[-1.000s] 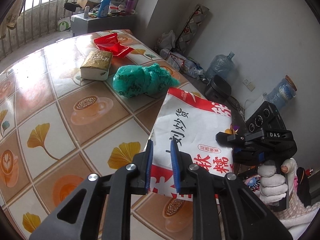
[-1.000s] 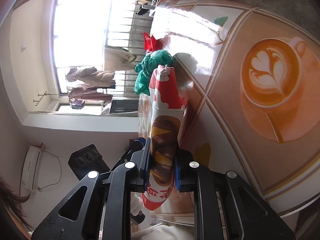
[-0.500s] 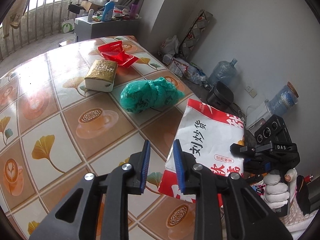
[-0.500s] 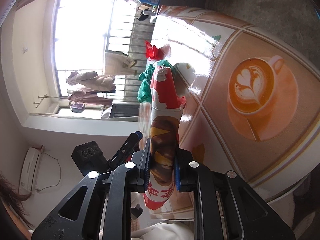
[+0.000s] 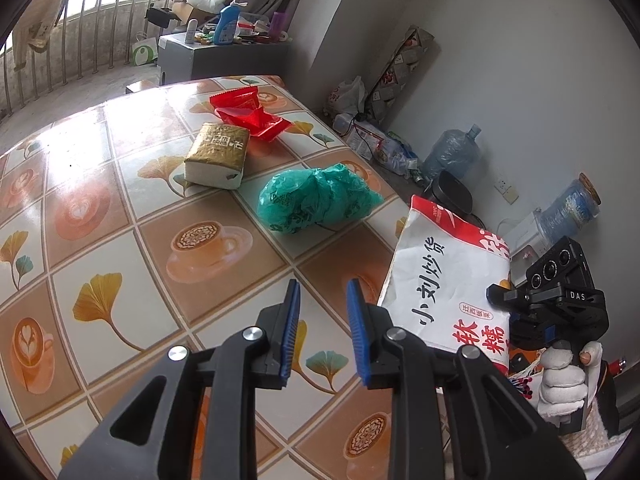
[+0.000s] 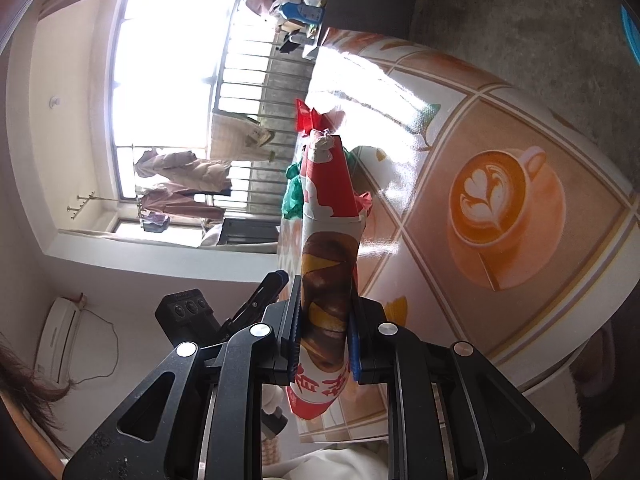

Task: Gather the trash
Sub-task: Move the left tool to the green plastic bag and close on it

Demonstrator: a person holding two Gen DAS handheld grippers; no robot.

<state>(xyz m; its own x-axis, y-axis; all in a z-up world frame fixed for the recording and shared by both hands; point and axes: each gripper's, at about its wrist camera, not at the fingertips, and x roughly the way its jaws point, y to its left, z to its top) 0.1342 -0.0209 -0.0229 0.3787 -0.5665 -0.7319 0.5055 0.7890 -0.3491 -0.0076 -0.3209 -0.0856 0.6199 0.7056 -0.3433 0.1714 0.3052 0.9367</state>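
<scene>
So the right gripper (image 6: 323, 332) had its jaws pinched tight on the red-and-white snack bag (image 6: 326, 280), squeezing it flat between the blue pads, and the bag stuck out forward past the fingers over the table's edge. From the left wrist view you could see that same bag (image 5: 448, 284) held up off the right side of the table (image 5: 120, 240), with a white-gloved hand (image 5: 562, 380) wrapped around the gripper handle below it. The left gripper (image 5: 322, 336) hung over the tiled tabletop with its jaws spread apart and nothing between them, just the coffee-cup and ginkgo-leaf pattern showing through the gap. The rest of the trash was sitting further back on the table: a crumpled green plastic bag (image 5: 316, 198) nearest, then a gold-wrapped tissue pack (image 5: 218, 154) just beyond and to the left of it, and a red wrapper (image 5: 248, 114) lying right beside the pack's far end. All three were well apart from either gripper.
</scene>
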